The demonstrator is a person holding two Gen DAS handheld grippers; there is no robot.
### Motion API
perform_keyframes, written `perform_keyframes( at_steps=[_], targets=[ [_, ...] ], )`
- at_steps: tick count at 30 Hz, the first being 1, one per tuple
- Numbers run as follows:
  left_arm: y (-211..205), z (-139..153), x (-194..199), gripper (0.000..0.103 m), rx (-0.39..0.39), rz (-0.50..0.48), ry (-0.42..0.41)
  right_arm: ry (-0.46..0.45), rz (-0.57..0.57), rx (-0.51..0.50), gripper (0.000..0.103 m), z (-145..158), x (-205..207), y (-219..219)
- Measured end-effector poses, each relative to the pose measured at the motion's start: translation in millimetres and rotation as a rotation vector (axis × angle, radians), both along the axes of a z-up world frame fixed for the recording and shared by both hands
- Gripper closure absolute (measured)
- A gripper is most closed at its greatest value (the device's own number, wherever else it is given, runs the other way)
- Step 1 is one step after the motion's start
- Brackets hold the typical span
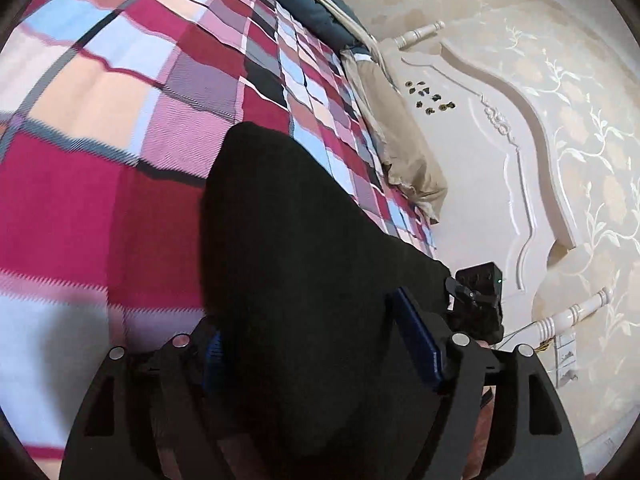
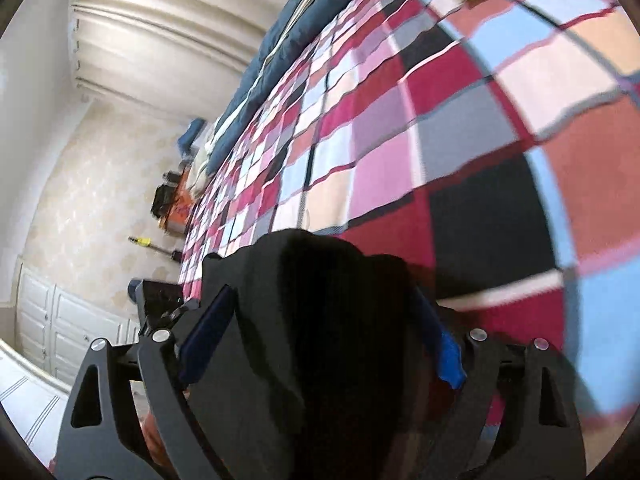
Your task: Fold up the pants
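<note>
The black pants [image 1: 288, 240] lie in a dark heap on the plaid bedcover [image 1: 120, 184], running up between the fingers of my left gripper [image 1: 306, 312]. Its blue pads [image 1: 418, 336] stand wide apart and do not press the cloth, so it is open. In the right wrist view the same black pants [image 2: 320, 312] bulge between the spread blue pads [image 2: 444, 356] of my right gripper [image 2: 320, 292], which is open too. The cloth hides part of each inner pad. The right gripper's body [image 1: 478, 300] shows at the pants' right end in the left wrist view.
A beige pillow [image 1: 400, 152] lies against the white carved headboard [image 1: 500, 128]. A dark blue blanket [image 2: 280, 64] runs along the bed's far side. Pale curtains [image 2: 160, 32], white cabinets [image 2: 52, 320] and small items [image 2: 168, 200] on the floor sit beyond the bed.
</note>
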State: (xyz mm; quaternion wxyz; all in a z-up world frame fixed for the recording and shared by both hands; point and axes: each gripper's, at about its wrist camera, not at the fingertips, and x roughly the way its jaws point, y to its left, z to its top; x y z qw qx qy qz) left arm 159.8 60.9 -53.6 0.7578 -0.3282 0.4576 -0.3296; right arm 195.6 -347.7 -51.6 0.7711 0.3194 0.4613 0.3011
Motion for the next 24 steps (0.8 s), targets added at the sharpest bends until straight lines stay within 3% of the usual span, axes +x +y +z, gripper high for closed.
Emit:
perform_keyframes(
  at_steps=[1,3,4,11,20,24],
  targets=[
    [-1.2,0.3,2.4,0.033,0.015,0.002,-0.003,0.001,0.016,-0.027,0.029,-0.3,0.8,3.8],
    [-8.4,1.5,6.6,0.056,0.114,0.004,-0.015,0.019,0.019,-0.023,0.048,-3.7,1.9,6.1],
    [-9.0,1.7,5.5,0.058,0.136,0.003,-0.024,0.013,0.009,-0.013,0.052,-4.2,0.1,4.5],
    [-2.8,16.4,3.9,0.075,0.201,0.02,-0.086,-0.076,-0.003,0.03,0.064,17.3,-4.1,12.5],
    [40.2,46.1,50.1,0.076,0.298,0.118,-0.141,-0.091,0.047,0.087,0.066,29.0,49.4,67.6],
    [59.9,44.4,78.0,0.076,0.344,0.16,-0.123,-0.081,0.052,0.107,0.066,25.5,78.8,94.5]
  ],
)
